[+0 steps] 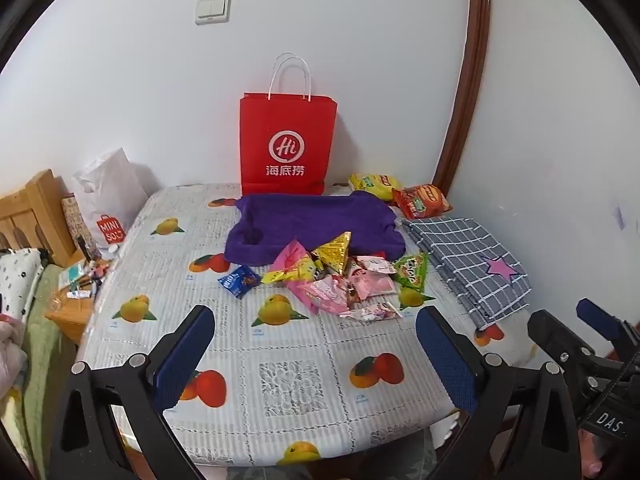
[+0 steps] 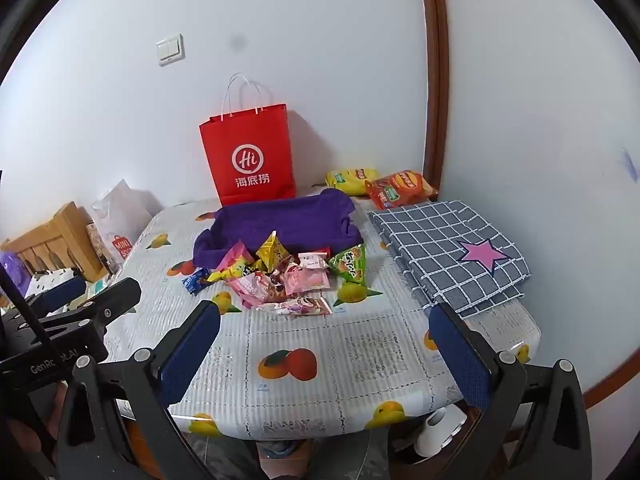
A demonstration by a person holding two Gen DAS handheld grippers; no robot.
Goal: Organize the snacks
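A plain white wall [image 1: 360,20] rises behind the table [image 1: 280,380], which stands in the room's corner under a fruit-printed cloth. A light switch [image 1: 213,9] sits high on the wall. Dark wood trim [image 1: 468,100] runs up near the table's far right corner; a wooden headboard [image 1: 32,212] stands off its left edge.

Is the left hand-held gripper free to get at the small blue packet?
Probably yes: the left hand-held gripper is open and empty, and the blue packet lies alone on bare tablecloth.
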